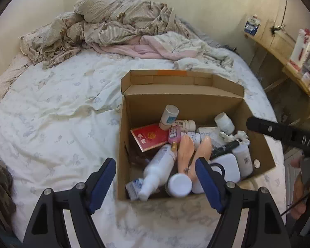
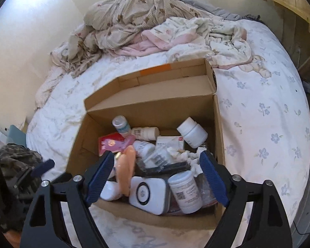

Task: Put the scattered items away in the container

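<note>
An open cardboard box (image 1: 132,111) stands on the bed and shows in the right wrist view too (image 2: 219,124). It holds several white bottles, a red packet (image 1: 149,137), a peach-coloured clip (image 1: 193,155) and a white rounded case (image 2: 147,194). My left gripper (image 1: 156,184) is open and empty above the box's near left corner. My right gripper (image 2: 158,177) is open and empty above the box's near edge. The right gripper also shows as a black bar at the right of the left wrist view (image 1: 279,132).
The bed has a white flowered sheet (image 1: 57,124). Crumpled bedding (image 1: 117,20) lies at the far side. A wooden shelf (image 1: 279,47) with items runs along the right wall. Dark clothing (image 2: 16,161) lies off the bed's left edge.
</note>
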Action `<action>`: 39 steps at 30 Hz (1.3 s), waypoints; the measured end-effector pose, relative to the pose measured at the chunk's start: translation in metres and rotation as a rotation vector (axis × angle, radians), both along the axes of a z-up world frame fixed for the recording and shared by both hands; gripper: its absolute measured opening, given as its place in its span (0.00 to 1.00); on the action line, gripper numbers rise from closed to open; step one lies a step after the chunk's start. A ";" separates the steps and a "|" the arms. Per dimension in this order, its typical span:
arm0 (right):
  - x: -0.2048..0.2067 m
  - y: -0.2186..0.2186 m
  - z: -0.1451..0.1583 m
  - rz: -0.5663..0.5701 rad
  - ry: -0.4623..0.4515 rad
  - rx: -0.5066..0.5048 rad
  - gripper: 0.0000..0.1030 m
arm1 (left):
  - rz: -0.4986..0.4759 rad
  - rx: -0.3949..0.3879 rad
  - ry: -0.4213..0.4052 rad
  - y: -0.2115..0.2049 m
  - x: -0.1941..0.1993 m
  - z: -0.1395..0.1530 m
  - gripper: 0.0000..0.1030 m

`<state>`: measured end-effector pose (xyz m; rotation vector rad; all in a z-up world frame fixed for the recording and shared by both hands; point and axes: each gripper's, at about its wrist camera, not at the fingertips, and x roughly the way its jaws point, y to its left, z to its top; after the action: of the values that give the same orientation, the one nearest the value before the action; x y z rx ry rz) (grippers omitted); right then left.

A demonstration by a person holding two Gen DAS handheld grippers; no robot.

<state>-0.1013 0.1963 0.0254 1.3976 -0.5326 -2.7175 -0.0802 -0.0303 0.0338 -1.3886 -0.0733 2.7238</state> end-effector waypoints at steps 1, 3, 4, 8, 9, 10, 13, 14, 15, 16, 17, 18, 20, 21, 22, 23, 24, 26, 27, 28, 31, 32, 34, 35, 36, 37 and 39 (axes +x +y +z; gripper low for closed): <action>0.005 -0.002 0.003 0.004 0.008 -0.005 0.87 | -0.009 0.006 0.007 -0.003 0.005 -0.003 0.77; 0.018 -0.008 0.005 0.013 0.016 0.005 0.87 | -0.007 0.014 -0.018 -0.007 0.007 -0.012 0.77; 0.024 -0.012 0.004 0.017 0.014 0.016 0.87 | 0.010 0.038 -0.053 -0.010 0.004 -0.017 0.77; 0.041 -0.030 -0.005 0.042 -0.021 0.063 0.87 | 0.041 0.112 -0.078 -0.011 -0.001 -0.019 0.77; 0.042 -0.033 -0.006 0.047 -0.019 0.076 0.88 | 0.048 0.121 -0.077 -0.010 -0.002 -0.018 0.77; 0.043 -0.037 -0.007 0.051 -0.015 0.102 0.88 | 0.046 0.134 -0.068 -0.009 -0.002 -0.016 0.77; 0.040 -0.046 -0.013 0.074 -0.023 0.145 0.88 | 0.036 0.129 -0.056 -0.004 -0.002 -0.013 0.77; 0.039 -0.046 -0.015 0.077 -0.027 0.143 0.88 | 0.025 0.127 -0.057 -0.002 -0.002 -0.014 0.77; 0.038 -0.047 -0.017 0.078 -0.030 0.139 0.88 | 0.016 0.111 -0.061 0.002 -0.003 -0.017 0.77; 0.037 -0.047 -0.018 0.080 -0.027 0.135 0.88 | 0.011 0.097 -0.067 0.004 -0.003 -0.018 0.77; 0.037 -0.048 -0.019 0.080 -0.023 0.133 0.88 | 0.008 0.085 -0.071 0.006 -0.003 -0.020 0.77; 0.036 -0.049 -0.020 0.080 -0.022 0.138 0.88 | 0.012 0.068 -0.070 0.007 -0.004 -0.021 0.77; 0.035 -0.052 -0.021 0.090 -0.023 0.138 0.88 | 0.018 0.060 -0.071 0.007 -0.005 -0.023 0.77; 0.035 -0.053 -0.022 0.094 -0.022 0.140 0.88 | 0.023 0.059 -0.074 0.006 -0.005 -0.024 0.77; 0.036 -0.054 -0.021 0.094 -0.019 0.144 0.88 | 0.023 0.058 -0.076 0.007 -0.006 -0.024 0.77; 0.036 -0.053 -0.021 0.093 -0.015 0.149 0.88 | 0.021 0.056 -0.075 0.007 -0.006 -0.024 0.77; 0.036 -0.054 -0.021 0.094 -0.015 0.147 0.88 | 0.023 0.055 -0.070 0.007 -0.006 -0.024 0.77; 0.036 -0.052 -0.021 0.094 -0.017 0.137 0.88 | 0.021 0.042 -0.056 0.008 -0.005 -0.022 0.77; 0.036 -0.052 -0.021 0.094 -0.018 0.134 0.88 | 0.022 0.035 -0.049 0.008 -0.004 -0.022 0.77; 0.036 -0.052 -0.021 0.095 -0.019 0.134 0.88 | 0.021 0.031 -0.046 0.008 -0.004 -0.021 0.77; 0.038 -0.053 -0.020 0.094 -0.013 0.139 0.88 | 0.018 0.033 -0.047 0.007 -0.004 -0.021 0.77; 0.038 -0.053 -0.020 0.095 -0.010 0.140 0.88 | 0.017 0.033 -0.045 0.007 -0.004 -0.020 0.77; 0.039 -0.054 -0.020 0.100 -0.011 0.147 0.88 | 0.014 0.026 -0.043 0.008 -0.003 -0.021 0.77; 0.039 -0.054 -0.020 0.101 -0.013 0.150 0.88 | 0.014 0.024 -0.043 0.008 -0.003 -0.021 0.77; 0.039 -0.055 -0.020 0.103 -0.014 0.153 0.88 | 0.014 0.024 -0.044 0.008 -0.002 -0.021 0.77; 0.039 -0.055 -0.020 0.104 -0.013 0.157 0.88 | 0.014 0.028 -0.051 0.008 -0.002 -0.021 0.77; 0.041 -0.055 -0.018 0.104 -0.004 0.160 0.88 | 0.017 0.051 -0.064 0.007 -0.002 -0.022 0.77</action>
<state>-0.0608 0.1412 0.0074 1.4213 -0.2390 -2.7263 -0.0825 -0.0232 0.0122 -1.4676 -0.1585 2.6705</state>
